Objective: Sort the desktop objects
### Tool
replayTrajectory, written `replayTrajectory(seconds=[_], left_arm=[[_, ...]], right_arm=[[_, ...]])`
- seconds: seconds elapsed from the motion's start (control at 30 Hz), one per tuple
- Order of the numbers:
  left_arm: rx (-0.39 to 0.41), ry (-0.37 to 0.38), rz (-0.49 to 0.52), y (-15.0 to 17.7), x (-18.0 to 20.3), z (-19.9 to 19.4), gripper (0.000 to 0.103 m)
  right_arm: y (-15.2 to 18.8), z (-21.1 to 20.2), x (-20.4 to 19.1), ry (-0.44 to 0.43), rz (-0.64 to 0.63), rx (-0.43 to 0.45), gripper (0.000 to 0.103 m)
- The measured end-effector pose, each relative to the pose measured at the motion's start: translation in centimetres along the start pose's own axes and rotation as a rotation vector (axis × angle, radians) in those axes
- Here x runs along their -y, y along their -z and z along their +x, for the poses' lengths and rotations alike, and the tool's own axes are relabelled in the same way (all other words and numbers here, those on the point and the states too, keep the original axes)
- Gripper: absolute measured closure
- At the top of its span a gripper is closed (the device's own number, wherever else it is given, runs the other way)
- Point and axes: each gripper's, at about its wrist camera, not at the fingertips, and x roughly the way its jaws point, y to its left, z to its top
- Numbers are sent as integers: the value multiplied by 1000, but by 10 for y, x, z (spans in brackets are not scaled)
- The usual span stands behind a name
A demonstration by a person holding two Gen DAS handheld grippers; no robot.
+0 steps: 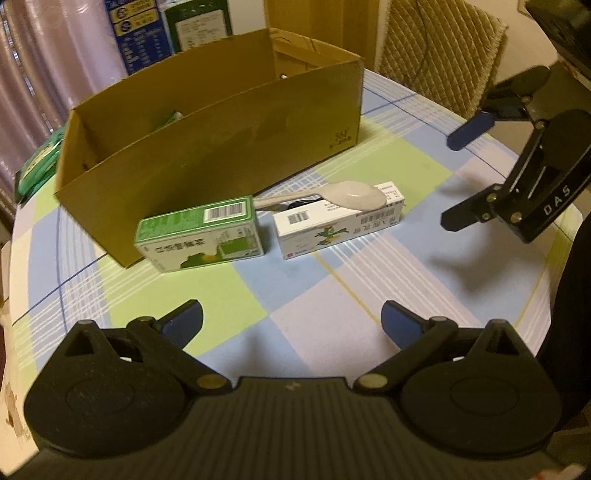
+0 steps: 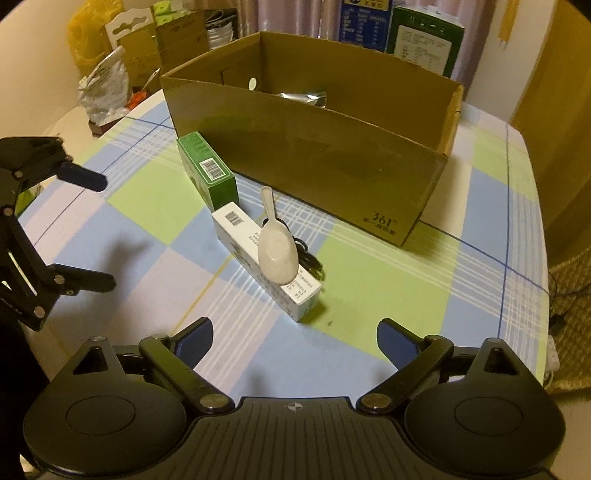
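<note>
An open cardboard box (image 1: 221,147) (image 2: 314,155) stands at the back of the checked tablecloth. In front of it lie a green carton (image 1: 203,232) (image 2: 210,173) and a white carton (image 1: 332,229) (image 2: 236,229), end to end. A white plastic spoon (image 1: 351,195) (image 2: 277,254) rests on the white carton, over a black cable (image 2: 310,258). My left gripper (image 1: 291,314) (image 2: 101,232) hangs open above the cloth, short of the cartons, with nothing between its fingers. My right gripper (image 2: 295,328) (image 1: 458,179) is open too, just short of the white carton's near end and empty.
A silver packet (image 2: 303,96) lies inside the box. A green packet (image 1: 37,162) sits left of the box at the table's edge. Bags and small boxes (image 2: 110,74) crowd the far left corner. A quilted chair back (image 1: 439,51) stands behind the table, tall cartons (image 1: 140,33) behind the box.
</note>
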Motion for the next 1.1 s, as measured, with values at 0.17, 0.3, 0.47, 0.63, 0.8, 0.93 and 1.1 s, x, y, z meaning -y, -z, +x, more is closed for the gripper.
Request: replayTrajectory(seconds=[0.17,0.3,0.47,0.63,0.8,0.93,1.1], left_arm=[[-3,20,54,-6,4,15,5],[-3,36,83,-11,3,24,7],[-4,51,89,-15,1,34,8],[-6,58,78,-13,0,40,8],[-11,60,68,-9,-1,44,8],[-11,62,58,-4,-4,42,8],[-6,54,47,2,-7,34,8]], right_arm=[[-6,13,3,-24,-26,-8,15],[-11,24,5,-42,-39,-15,23],[-15,39,6,-59,-66,-29,29],[-20,55,7,-78,-70,-47,38],[-24,66,6,-94,-61,-74,49],[-25,70,7,-109,-28,-102,67],[-24,69,2,-154,19,-147,78]])
